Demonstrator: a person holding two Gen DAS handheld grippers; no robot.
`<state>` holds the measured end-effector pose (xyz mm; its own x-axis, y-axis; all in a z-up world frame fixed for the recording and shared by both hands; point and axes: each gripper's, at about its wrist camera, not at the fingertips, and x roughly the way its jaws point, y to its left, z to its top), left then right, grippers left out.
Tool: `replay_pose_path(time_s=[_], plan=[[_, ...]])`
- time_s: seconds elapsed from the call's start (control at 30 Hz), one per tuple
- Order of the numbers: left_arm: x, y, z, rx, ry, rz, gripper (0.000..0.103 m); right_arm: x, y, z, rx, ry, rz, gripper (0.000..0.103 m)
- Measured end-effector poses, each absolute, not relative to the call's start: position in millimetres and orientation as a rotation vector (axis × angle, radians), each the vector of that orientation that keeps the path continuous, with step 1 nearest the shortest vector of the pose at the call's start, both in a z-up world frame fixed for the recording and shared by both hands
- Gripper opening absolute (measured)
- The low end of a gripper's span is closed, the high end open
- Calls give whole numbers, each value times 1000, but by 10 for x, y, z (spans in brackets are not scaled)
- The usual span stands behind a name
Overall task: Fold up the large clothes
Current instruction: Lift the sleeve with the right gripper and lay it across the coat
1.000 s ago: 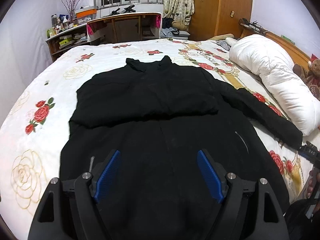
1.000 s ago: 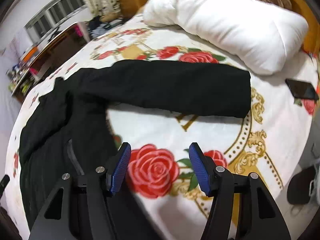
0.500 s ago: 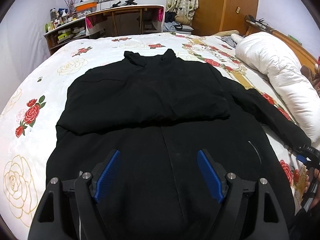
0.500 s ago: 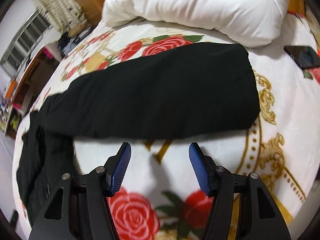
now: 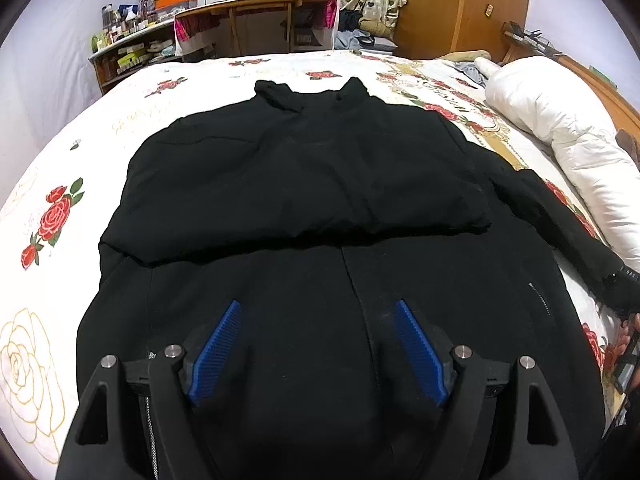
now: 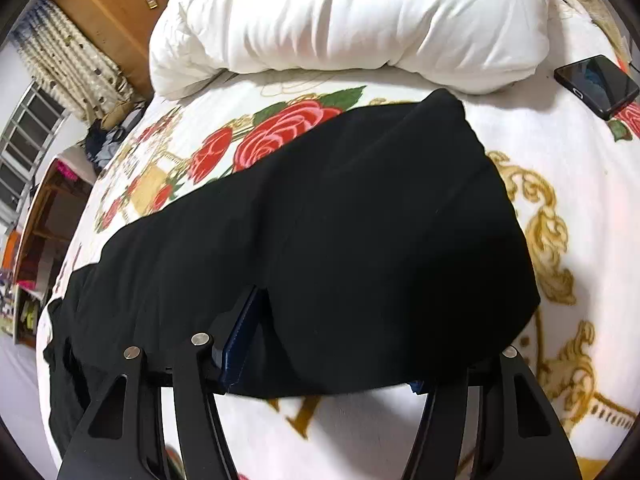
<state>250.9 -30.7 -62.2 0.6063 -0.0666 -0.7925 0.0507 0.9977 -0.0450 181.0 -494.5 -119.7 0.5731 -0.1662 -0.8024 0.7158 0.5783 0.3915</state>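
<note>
While the black jacket (image 5: 320, 184) lies spread flat on the bed (image 5: 120, 92), the left tongs (image 5: 318, 344) hang above its lower front panel with the jaws standing wide and nothing gripped between them. Each ribbed blue pad (image 5: 216, 348) is a narrow, finely grooved strip set in a matte black frame. Ahead of these tongs, one sleeve is folded across the chest as a thick, soft band; beyond it the stand-up collar forms two short peaks. A centre seam runs down the panel between the pads, and a metal zip line shows at the lower left, beside the left pad. The fabric is dull, dense and slightly padded.

The right tongs (image 6: 320, 328) straddle the other sleeve (image 6: 320, 208), close to its squared cuff end. The jaws have just been closing, with the sleeve between them. The left pad (image 6: 240, 336) lies against the cloth edge; the right pad is almost wholly hidden under the fabric, so a firm clamp cannot be confirmed. Beyond these tongs lies a puffy white quilted duvet (image 6: 352, 20). A glossy dark phone (image 6: 596, 84) rests to the upper right, apart from the sleeve. The bedcover under the sleeve is plush, white, printed with red roses and gold scrollwork.
</note>
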Motion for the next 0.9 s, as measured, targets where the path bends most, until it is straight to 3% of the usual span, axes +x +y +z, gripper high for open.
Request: replay_pose_path(time_s=[0.1, 0.2, 0.9], plan=[[2518, -276, -642, -15, 919, -64, 81, 1858, -4932, -1129, 748, 795, -608, 36], [2529, -224, -636, -26, 921, -55, 81, 1878, -4897, -1010, 713, 782, -600, 27], [2405, 220, -220, -123, 837, 0, 81, 2435, -3794, 839, 439, 524, -210, 22]])
